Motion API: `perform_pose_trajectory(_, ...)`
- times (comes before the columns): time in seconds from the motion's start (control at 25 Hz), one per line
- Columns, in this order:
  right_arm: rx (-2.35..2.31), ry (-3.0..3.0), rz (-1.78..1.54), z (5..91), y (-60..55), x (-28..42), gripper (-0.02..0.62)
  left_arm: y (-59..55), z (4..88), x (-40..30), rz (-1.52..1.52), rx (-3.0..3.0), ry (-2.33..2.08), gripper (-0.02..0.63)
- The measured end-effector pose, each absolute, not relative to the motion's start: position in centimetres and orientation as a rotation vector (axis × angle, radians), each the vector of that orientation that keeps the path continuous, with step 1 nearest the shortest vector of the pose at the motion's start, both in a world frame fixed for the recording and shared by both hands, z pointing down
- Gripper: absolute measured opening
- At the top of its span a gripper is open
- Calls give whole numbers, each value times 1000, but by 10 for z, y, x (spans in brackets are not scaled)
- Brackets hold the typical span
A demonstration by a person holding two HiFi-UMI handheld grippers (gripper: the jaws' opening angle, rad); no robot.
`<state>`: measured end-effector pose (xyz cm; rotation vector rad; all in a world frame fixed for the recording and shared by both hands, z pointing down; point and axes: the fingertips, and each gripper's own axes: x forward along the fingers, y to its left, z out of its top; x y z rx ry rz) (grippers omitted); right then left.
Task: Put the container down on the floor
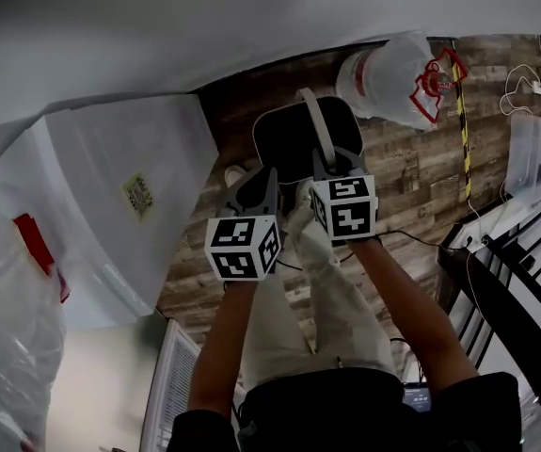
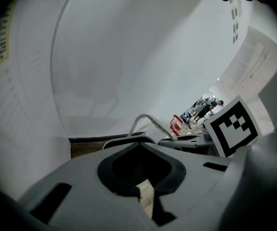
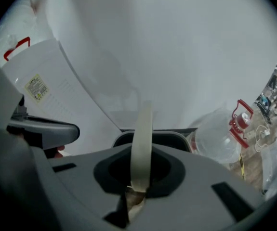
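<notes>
Right gripper (image 3: 137,178) | clamped on container handle (image 3: 142,138) | left gripper (image 2: 141,177) | jaws together

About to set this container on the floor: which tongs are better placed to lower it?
Right. The right tongs are shut on the white handle of the container, so they carry it. The left tongs are closed beside its rim, with nothing visible between them.

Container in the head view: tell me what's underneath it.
Wood-plank floor shows around the container, held by its handle in the right gripper. The patch directly beneath is covered.
</notes>
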<state>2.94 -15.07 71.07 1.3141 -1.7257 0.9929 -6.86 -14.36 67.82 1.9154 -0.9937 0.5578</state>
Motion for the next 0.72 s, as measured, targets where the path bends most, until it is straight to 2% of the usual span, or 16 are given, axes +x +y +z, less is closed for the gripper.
perform_pose_trajectory(0.72, 1169, -1606, 1013, 818, -131, 16, 32, -118, 781, -82, 636, 1772, -927, 14)
